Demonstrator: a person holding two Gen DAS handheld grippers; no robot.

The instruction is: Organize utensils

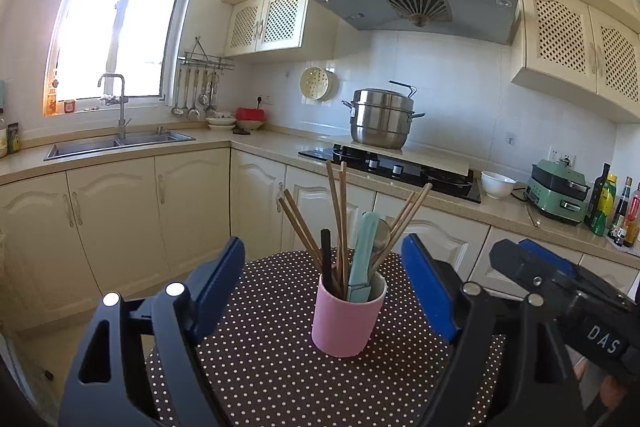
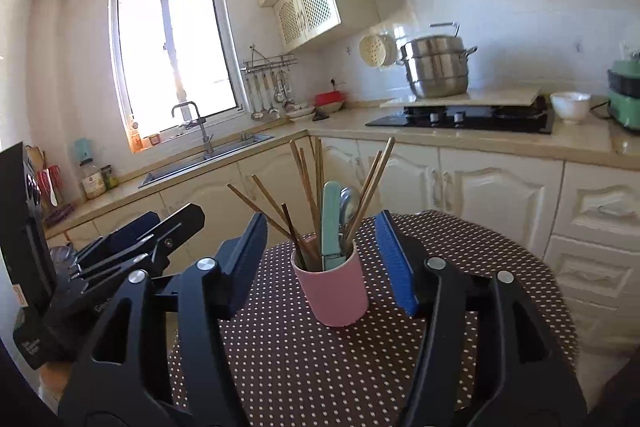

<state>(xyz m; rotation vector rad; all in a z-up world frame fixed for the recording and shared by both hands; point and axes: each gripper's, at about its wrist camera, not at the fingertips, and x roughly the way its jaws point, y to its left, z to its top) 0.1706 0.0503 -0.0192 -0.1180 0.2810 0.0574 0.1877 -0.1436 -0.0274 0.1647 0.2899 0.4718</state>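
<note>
Kitchen corner, polka-dot table (image 1: pixel 280 367). Left wrist view: left gripper (image 1: pixel 324 291) spread wide, empty; pink cup (image 1: pixel 346 319) at 12 o'clock holds chopsticks (image 1: pixel 340 215) upright, so sorting looks finished. Right wrist view: right gripper (image 2: pixel 320 251) parted, empty, cup at 12 o'clock, untouched.

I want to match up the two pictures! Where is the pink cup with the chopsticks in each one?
Left wrist view: the pink cup stands low in the middle, on the dotted tablecloth.
Right wrist view: the pink cup is again low and near the middle, on the same cloth.
Shared landmark: the steel pot on the stove, behind the cup and to its right in both views.
</note>
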